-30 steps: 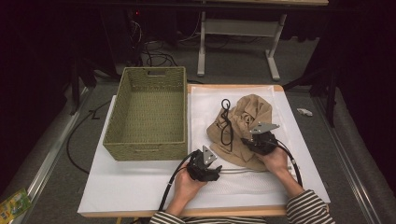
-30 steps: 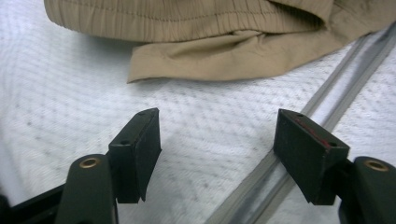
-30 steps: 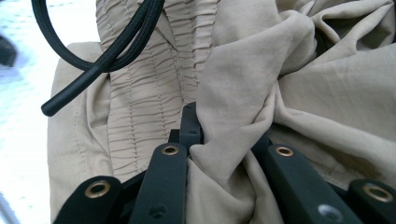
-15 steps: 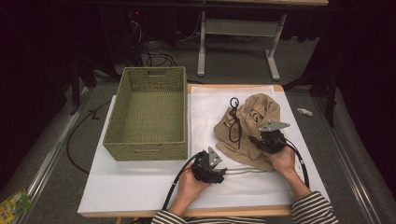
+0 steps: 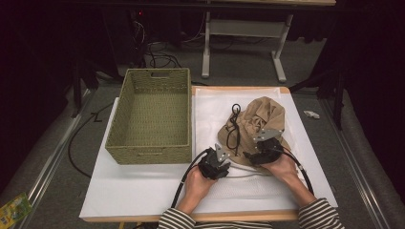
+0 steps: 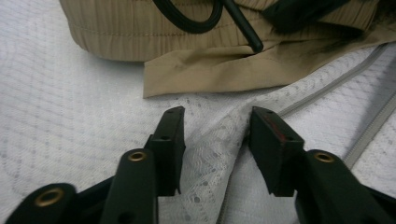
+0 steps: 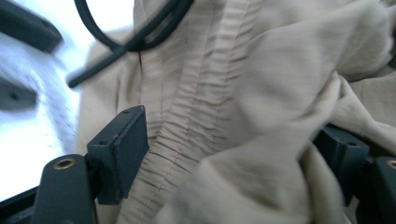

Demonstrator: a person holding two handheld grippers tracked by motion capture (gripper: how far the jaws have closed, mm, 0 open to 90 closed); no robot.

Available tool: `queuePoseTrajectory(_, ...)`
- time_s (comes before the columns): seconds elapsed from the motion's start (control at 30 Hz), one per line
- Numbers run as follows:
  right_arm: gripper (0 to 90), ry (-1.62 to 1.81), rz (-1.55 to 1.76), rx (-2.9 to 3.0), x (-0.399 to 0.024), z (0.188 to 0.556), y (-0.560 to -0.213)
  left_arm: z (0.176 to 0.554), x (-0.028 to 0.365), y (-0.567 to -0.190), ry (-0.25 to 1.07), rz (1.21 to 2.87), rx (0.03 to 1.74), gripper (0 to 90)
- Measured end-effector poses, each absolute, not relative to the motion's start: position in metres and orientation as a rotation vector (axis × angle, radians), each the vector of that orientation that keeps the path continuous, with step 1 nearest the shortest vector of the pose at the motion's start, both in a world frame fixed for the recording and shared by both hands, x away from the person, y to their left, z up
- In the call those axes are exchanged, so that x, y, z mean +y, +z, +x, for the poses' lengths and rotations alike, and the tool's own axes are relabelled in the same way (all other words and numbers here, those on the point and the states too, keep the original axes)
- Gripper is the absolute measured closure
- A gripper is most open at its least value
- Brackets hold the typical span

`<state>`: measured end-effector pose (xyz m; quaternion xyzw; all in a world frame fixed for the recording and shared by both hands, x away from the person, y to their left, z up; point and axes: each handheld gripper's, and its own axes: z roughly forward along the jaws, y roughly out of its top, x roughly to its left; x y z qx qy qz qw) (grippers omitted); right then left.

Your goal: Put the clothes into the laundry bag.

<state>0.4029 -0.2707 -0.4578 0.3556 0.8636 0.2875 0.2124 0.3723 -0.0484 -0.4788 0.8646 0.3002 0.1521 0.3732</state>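
High view: tan garment (image 5: 260, 117) crumpled on white mesh (image 5: 210, 109) on table (image 5: 138, 191), right of basket (image 5: 145, 153). Right tool (image 7: 233, 123) just opened wide, released, garment folds between jaws. Left tool (image 6: 215, 116) just closing, unclenched, astride mesh ridge; garment hem just ahead, crosswise.

A dim room with dark surroundings lies beyond the fingers. The grey floor (image 5: 334, 143) carries loose black cables (image 5: 157, 57) and the white legs of a desk frame (image 5: 243, 33) far ahead. A metal rail (image 5: 47, 167) runs along the floor off to the left, and a green packet (image 5: 14, 210) lies beside it.
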Motion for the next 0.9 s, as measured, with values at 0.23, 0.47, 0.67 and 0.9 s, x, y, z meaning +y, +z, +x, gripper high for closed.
queuePoseTrajectory(0.23,48.4,0.756,0.983,2.413,-0.271,0.407,-0.463,0.379,-0.052,-0.477,0.363,2.234,0.750,68.0)
queuePoseTrajectory(0.47,73.9,0.814,0.978,2.411,-0.281,0.406,-0.457,0.382,-0.052,-0.477,0.366,2.236,0.748,81.5)
queuePoseTrajectory(0.67,75.3,0.861,0.972,2.379,-0.289,0.399,-0.446,0.388,-0.052,-0.476,0.350,2.232,0.772,88.0)
queuePoseTrajectory(0.9,75.2,0.989,0.991,2.335,-0.311,0.381,-0.428,0.399,-0.054,-0.473,0.298,2.232,0.829,88.6)
